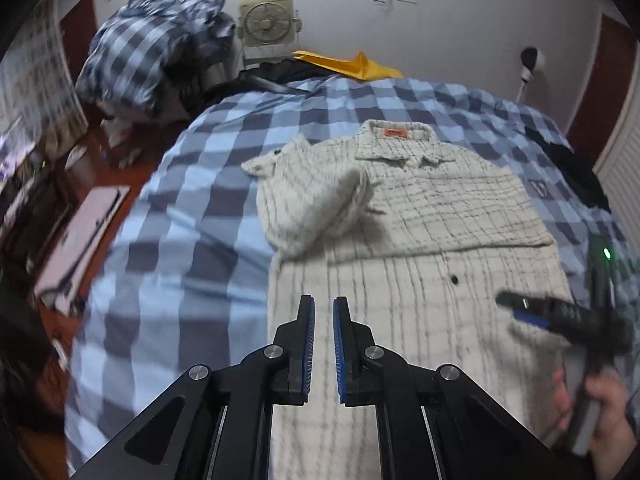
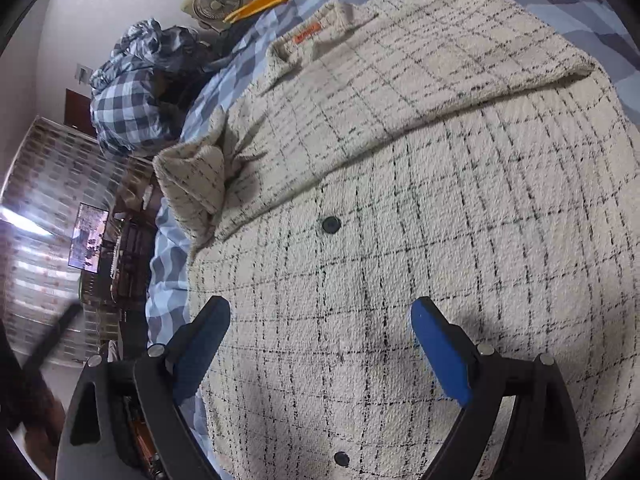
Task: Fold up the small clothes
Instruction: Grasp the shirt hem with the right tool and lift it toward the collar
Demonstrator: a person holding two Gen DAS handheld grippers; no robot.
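Note:
A cream shirt with thin black checks (image 1: 420, 240) lies face up on the blue-checked bed (image 1: 180, 240), collar with orange label (image 1: 394, 133) at the far end. Its right sleeve is folded across the chest; its left sleeve (image 1: 304, 196) is bunched and partly folded in. My left gripper (image 1: 324, 312) hovers above the shirt's lower left part, fingers nearly together with a narrow gap, holding nothing. My right gripper (image 2: 320, 316) is open just above the shirt's (image 2: 400, 200) lower front, near a black button (image 2: 331, 224). It also shows in the left wrist view (image 1: 520, 312), blurred.
A crumpled checked duvet (image 1: 160, 48) is piled at the bed's far left. A beige fan (image 1: 266, 24) and a yellow envelope (image 1: 352, 65) are by the far wall. Dark clothing (image 1: 576, 168) lies at the bed's right edge. A wooden desk with clutter (image 1: 60, 208) stands on the left.

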